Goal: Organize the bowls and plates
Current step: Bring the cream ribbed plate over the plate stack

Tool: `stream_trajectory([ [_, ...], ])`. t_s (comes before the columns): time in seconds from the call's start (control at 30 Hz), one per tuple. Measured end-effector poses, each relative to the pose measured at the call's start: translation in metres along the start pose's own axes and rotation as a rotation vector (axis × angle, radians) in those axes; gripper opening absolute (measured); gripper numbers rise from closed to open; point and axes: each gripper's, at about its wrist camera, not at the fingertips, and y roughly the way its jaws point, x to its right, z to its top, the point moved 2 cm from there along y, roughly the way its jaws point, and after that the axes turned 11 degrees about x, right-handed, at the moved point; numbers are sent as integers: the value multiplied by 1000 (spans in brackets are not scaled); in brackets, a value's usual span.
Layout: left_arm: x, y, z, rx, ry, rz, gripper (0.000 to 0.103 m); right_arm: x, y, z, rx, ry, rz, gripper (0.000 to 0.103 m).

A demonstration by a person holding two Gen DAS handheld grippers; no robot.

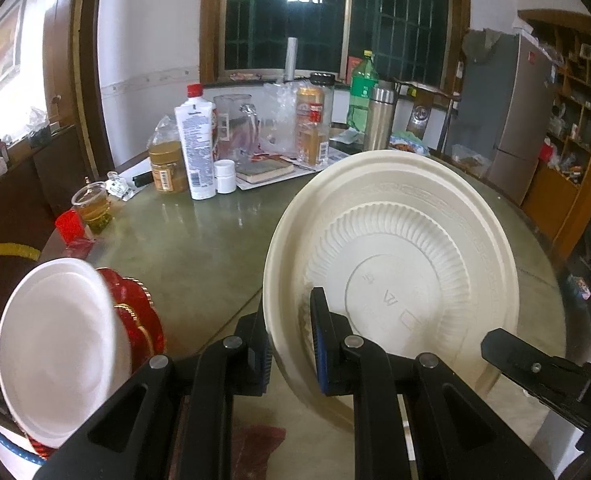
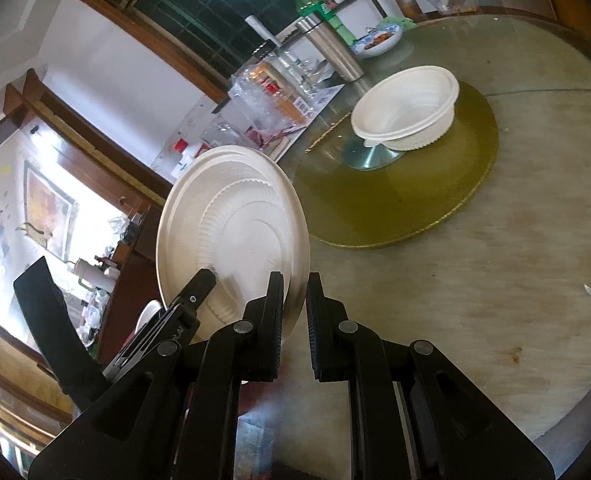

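A cream disposable plate (image 1: 395, 264) stands on edge above the round table, its underside toward the left wrist camera. My left gripper (image 1: 291, 344) is shut on its lower rim. The same plate (image 2: 235, 240) shows in the right wrist view, and my right gripper (image 2: 295, 320) is shut on its rim from the other side. My right gripper also shows at the right of the left wrist view (image 1: 535, 372). A white plate (image 1: 59, 344) stands tilted at the left in a rack. A white bowl (image 2: 407, 108) sits on the green turntable (image 2: 399, 200).
Bottles, jars, a can, a steel flask (image 1: 379, 116) and a book crowd the table's far side. A cup of tea (image 1: 93, 206) and a red box stand at the left edge. A fridge (image 1: 511, 116) and shelves stand at the right.
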Motion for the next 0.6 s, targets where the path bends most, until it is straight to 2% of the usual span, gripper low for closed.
stream_trajectory([
  [0.13,-12,-13,4,23,-17,15,15,-12,4,-1,-9,-21,28,11],
  [0.6,-73,-44,14,87,-82,144,15,-73,34,-18,-93,-123,164,11],
])
